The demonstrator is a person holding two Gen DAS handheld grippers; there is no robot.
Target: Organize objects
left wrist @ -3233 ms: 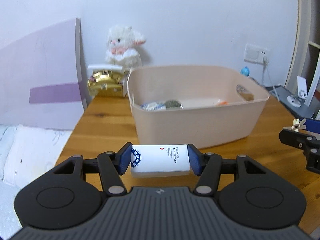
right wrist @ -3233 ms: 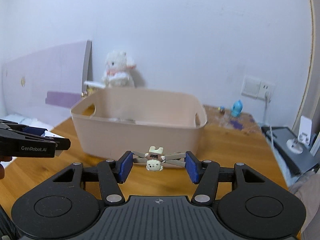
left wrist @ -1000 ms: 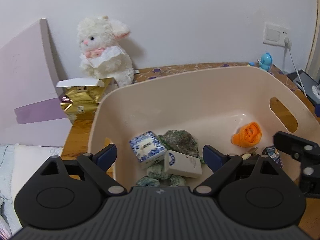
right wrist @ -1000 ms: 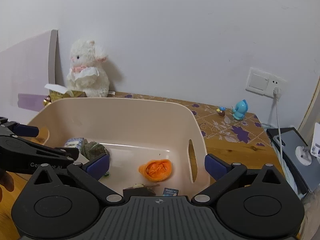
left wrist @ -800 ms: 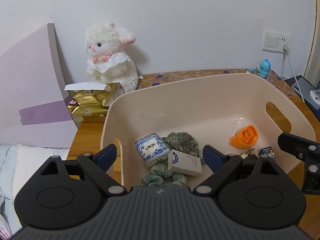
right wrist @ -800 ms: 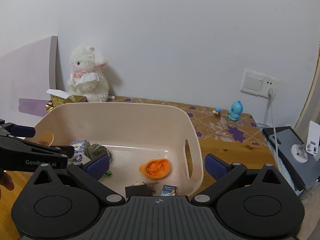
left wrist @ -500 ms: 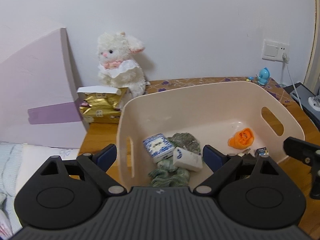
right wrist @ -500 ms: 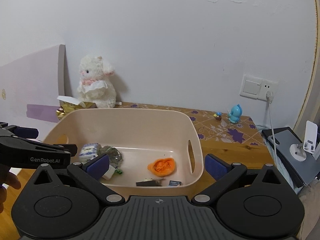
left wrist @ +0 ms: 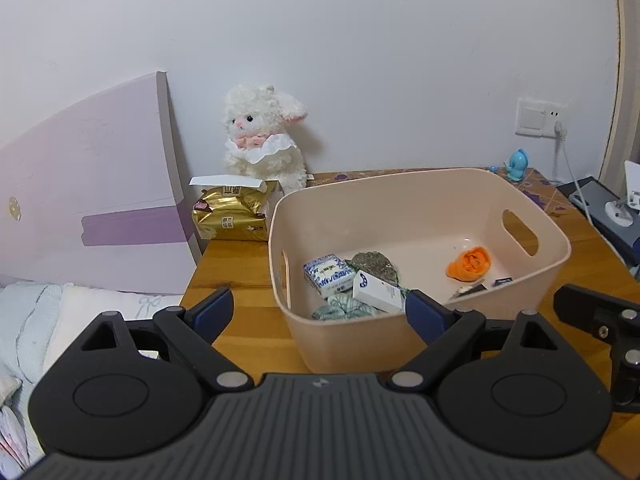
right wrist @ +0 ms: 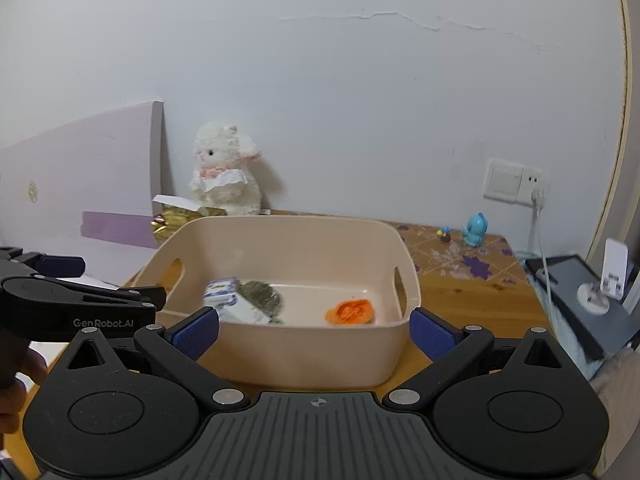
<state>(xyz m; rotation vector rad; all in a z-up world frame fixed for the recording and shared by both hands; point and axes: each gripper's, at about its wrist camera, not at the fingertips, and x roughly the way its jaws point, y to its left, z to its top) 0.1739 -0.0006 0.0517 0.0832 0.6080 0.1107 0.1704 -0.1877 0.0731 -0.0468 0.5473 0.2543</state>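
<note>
Holding: nothing is gripped; left gripper (left wrist: 316, 314) and right gripper (right wrist: 314, 330) are both spread wide, empty.
Objects: white box (left wrist: 378, 291) is kept inside bin (left wrist: 424, 344), just ahead of the left gripper.

Pink bin (left wrist: 420, 344) on wooden table holds white box (left wrist: 378, 292), blue-patterned box (left wrist: 328, 274), orange item (left wrist: 470, 264)
</note>
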